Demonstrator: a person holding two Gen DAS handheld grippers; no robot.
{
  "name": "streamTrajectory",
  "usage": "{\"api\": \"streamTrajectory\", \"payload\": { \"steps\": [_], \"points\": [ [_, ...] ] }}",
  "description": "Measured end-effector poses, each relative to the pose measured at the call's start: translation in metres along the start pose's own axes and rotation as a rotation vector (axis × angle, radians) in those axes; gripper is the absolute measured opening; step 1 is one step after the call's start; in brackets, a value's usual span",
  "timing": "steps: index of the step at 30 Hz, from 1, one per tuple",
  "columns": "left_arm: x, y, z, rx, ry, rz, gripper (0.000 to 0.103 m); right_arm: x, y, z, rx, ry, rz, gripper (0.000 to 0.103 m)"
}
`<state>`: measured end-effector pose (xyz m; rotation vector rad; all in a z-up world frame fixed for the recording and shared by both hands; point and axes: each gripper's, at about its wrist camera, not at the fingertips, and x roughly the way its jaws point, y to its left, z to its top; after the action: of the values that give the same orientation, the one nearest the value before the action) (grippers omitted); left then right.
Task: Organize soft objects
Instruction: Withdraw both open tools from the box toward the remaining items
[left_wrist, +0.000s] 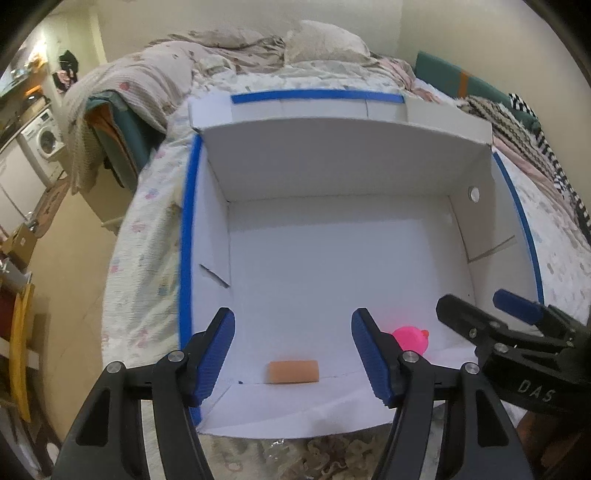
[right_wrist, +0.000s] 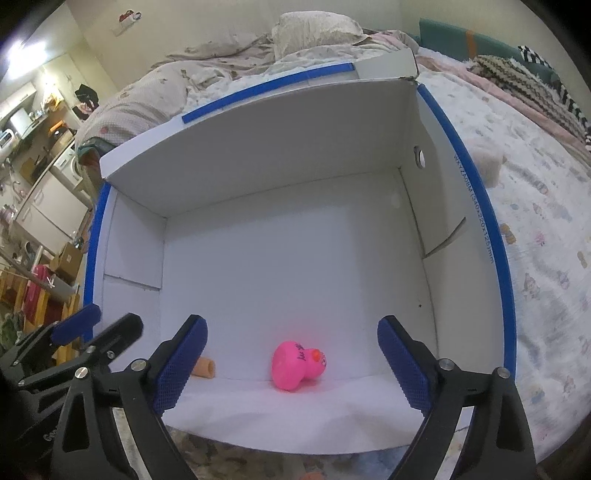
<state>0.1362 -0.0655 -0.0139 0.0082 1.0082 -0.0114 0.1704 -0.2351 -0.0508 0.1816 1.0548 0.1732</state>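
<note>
A white cardboard box with blue-taped edges (left_wrist: 186, 229) (right_wrist: 506, 295) lies open on the bed. Inside near its front wall lie a small tan foam piece (left_wrist: 293, 372) (right_wrist: 205, 368) and a pink rubber duck (left_wrist: 410, 339) (right_wrist: 297, 365) tipped on its side. My left gripper (left_wrist: 293, 356) is open and empty, hovering above the tan piece. My right gripper (right_wrist: 291, 363) is open and empty, above the duck; it also shows at the right of the left wrist view (left_wrist: 480, 314). The left gripper shows at the left of the right wrist view (right_wrist: 99, 325).
The bed (right_wrist: 546, 206) has a patterned sheet, crumpled blankets and a pillow (left_wrist: 325, 40) behind the box. A beige soft block (right_wrist: 487, 162) lies on the sheet right of the box. Cabinets and a washing machine (left_wrist: 46, 138) stand far left.
</note>
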Motion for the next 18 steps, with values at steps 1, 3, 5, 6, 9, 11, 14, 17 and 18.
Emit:
{"api": "streamTrajectory", "payload": {
  "steps": [1,3,5,6,9,11,14,17,18],
  "points": [
    [-0.003,0.001,-0.001,-0.005,-0.01,0.003,0.063,-0.001,0.001,-0.001,-0.004,-0.001,-0.002,0.099],
    [-0.011,0.002,-0.002,-0.014,-0.032,0.003,0.063,-0.004,0.003,-0.003,-0.014,-0.011,-0.014,0.099],
    [-0.017,0.003,-0.004,-0.018,-0.045,0.0,0.063,-0.007,0.006,-0.005,-0.023,-0.025,-0.026,0.099],
    [-0.02,0.004,-0.004,-0.017,-0.05,0.002,0.063,-0.01,0.006,-0.006,-0.025,-0.032,-0.028,0.099],
    [-0.029,0.006,-0.008,-0.015,-0.065,0.017,0.063,-0.018,0.006,-0.009,-0.021,-0.05,-0.03,0.099],
    [-0.036,0.009,-0.011,-0.021,-0.072,0.019,0.063,-0.024,0.004,-0.013,-0.014,-0.054,-0.03,0.099],
    [-0.044,0.017,-0.019,-0.043,-0.074,0.029,0.063,-0.032,0.002,-0.019,-0.013,-0.059,-0.035,0.099],
    [-0.05,0.027,-0.03,-0.073,-0.07,0.018,0.063,-0.042,0.001,-0.025,-0.013,-0.072,-0.036,0.099],
    [-0.052,0.03,-0.033,-0.078,-0.067,0.021,0.063,-0.045,0.0,-0.027,-0.012,-0.077,-0.034,0.099]
  ]
}}
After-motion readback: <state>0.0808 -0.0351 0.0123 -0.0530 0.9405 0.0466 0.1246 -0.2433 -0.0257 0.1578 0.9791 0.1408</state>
